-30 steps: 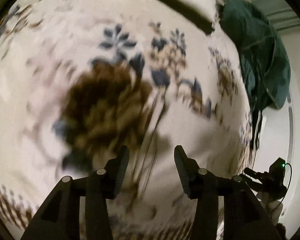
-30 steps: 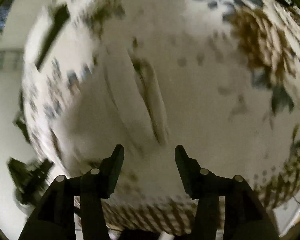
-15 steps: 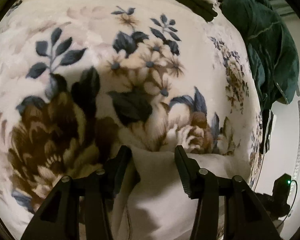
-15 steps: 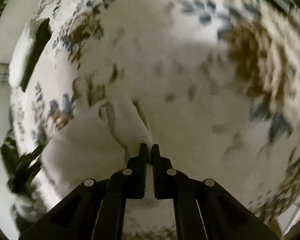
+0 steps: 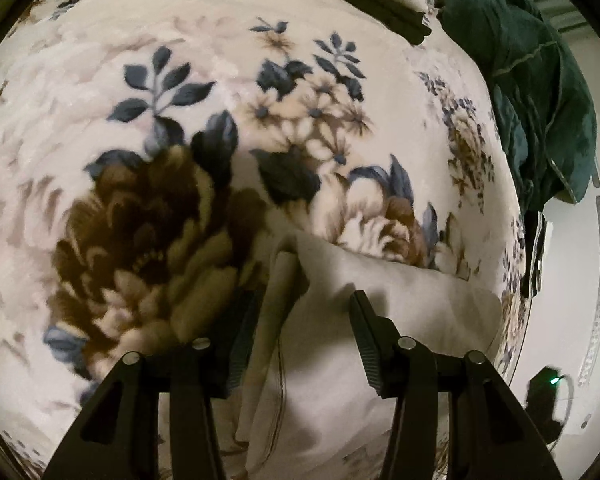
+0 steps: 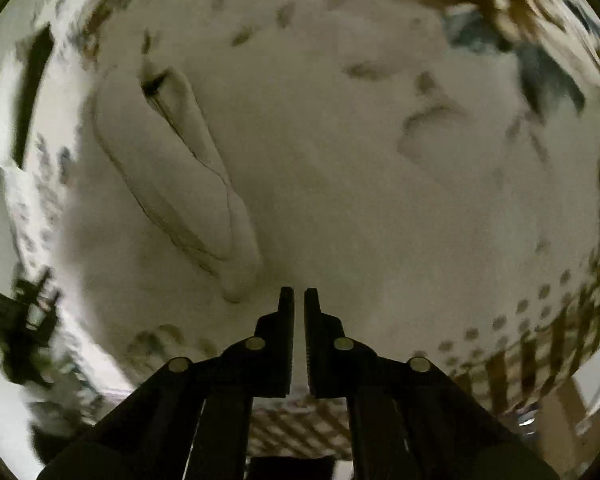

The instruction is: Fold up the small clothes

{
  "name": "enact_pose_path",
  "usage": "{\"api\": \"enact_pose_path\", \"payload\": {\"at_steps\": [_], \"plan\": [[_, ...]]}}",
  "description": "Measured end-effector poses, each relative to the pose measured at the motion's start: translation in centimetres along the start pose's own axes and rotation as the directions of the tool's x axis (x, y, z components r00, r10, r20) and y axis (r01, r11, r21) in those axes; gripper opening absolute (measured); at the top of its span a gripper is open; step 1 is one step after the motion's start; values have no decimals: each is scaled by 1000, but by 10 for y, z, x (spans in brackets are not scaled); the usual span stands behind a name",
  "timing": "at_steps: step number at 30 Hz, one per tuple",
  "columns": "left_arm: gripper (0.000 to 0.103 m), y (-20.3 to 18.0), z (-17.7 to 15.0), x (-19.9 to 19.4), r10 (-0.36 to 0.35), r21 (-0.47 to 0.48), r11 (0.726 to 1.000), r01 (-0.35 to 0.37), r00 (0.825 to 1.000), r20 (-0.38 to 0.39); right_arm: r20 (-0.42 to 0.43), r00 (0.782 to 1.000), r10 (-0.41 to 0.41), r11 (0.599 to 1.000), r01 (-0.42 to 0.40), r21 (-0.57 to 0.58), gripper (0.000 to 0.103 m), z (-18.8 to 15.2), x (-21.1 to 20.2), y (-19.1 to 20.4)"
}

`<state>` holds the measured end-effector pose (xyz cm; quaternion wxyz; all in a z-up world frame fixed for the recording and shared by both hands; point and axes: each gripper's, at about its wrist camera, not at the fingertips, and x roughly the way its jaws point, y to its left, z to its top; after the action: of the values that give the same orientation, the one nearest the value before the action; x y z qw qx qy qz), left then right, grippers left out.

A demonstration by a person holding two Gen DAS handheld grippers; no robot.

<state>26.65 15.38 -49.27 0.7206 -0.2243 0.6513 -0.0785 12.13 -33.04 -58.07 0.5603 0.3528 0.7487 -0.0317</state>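
Note:
A small white garment [image 5: 340, 344] lies on a floral blanket [image 5: 180, 80]. In the left wrist view my left gripper [image 5: 300, 320] is open, its fingers straddling the garment's raised folded edge, low over the cloth. In the right wrist view the garment [image 6: 172, 184] lies as a long folded strip to the left. My right gripper [image 6: 295, 296] is shut with nothing seen between its pads, just right of the strip's near end, over the bare blanket [image 6: 380, 160].
A dark green cloth [image 5: 540, 100] hangs at the far right edge of the bed. A white pillow with a dark band [image 5: 380, 0] lies at the back. A dark device with a green light [image 5: 548, 392] stands beyond the right edge.
My left gripper has pulled back slightly, showing more of the garment between its open fingers. My right gripper stays shut and has shifted off the garment's edge onto the blanket beside it.

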Motion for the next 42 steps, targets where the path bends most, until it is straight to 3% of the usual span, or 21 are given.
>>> {"api": "enact_pose_path", "payload": {"at_steps": [2, 4, 6, 8, 10, 11, 12, 16, 22, 25, 26, 27, 28, 30, 31, 34, 37, 39, 40, 41, 42], "plan": [[45, 0, 2, -1, -5, -2, 1000, 5, 1000, 10, 73, 995, 64, 998, -65, 7, 17, 4, -24, 1], [45, 0, 6, 2, -11, -10, 1000, 11, 1000, 16, 173, 974, 149, 989, -148, -20, 66, 17, -50, 12], [45, 1, 14, 12, -39, -29, 999, 39, 999, 12, 217, 949, 227, 974, -226, -28, 73, 38, -59, 25], [45, 0, 19, 21, -79, -46, 996, 79, 997, 10, 196, 932, 306, 951, -309, -13, 73, 69, -49, 41], [28, -1, 23, 27, -73, -58, 996, 75, 997, 36, 164, 940, 298, 953, -303, 9, 68, 91, -33, 55], [5, -2, 25, 29, -63, -55, 996, 65, 997, 40, 154, 944, 292, 955, -297, 10, 41, 97, -27, 59], [5, -3, 26, 31, -53, -52, 997, 55, 998, 40, 131, 954, 269, 962, -273, 8, 9, 100, -17, 64], [5, -1, 30, 35, -14, -40, 999, 16, 999, 51, 196, 967, 165, 986, -165, -14, 8, 107, -18, 74], [6, 11, 36, 45, -36, -66, 997, 36, 999, 8, 189, 972, 141, 988, -151, 36, 6, 121, -7, 56], [21, 22, 33, 33, -149, -139, 979, 149, 989, 5, 163, 969, 187, 981, -193, 19, 8, 122, -9, 55], [40, 29, 27, 24, -196, -154, 968, 198, 980, 28, 148, 964, 220, 974, -224, 16, 10, 122, -12, 53], [64, 32, 24, 19, -217, -159, 962, 220, 975, 42, 130, 961, 245, 969, -247, 3, 26, 124, -15, 54], [70, 38, 17, 13, -238, -169, 955, 245, 969, 60, 122, 960, 253, 968, -252, -22, 55, 123, -20, 53], [70, 51, 1, 16, -316, -202, 925, 321, 947, 57, 116, 949, 292, 956, -286, -67, 77, 121, -25, 46], [70, 55, -5, 23, -335, -220, 917, 333, 942, 30, 63, 940, 334, 941, -328, -88, 79, 120, -20, 41], [70, 53, -15, 43, -357, -206, 916, 345, 934, -23, -77, 938, 337, 933, -344, -106, 79, 119, 12, 30], [70, 41, -13, 52, -389, -186, 906, 379, 921, -16, -109, 916, 386, 910, -398, -115, 79, 117, 25, 28], [67, 30, -10, 52, -375, -164, 915, 370, 927, 0, -110, 898, 427, 893, -438, -106, 80, 116, 27, 28], [58, 24, -9, 50, -367, -146, 919, 366, 930, 16, -110, 885, 452, 881, -462, -99, 76, 115, 30, 30], [28, 20, -8, 49, -359, -134, 924, 359, 933, 22, -107, 879, 465, 875, -475, -98, 68, 113, 32, 32], [25, 17, -6, 47, -349, -123, 929, 348, 937, 19, -105, 874, 475, 870, -484, -93, 32, 111, 34, 34]]}}
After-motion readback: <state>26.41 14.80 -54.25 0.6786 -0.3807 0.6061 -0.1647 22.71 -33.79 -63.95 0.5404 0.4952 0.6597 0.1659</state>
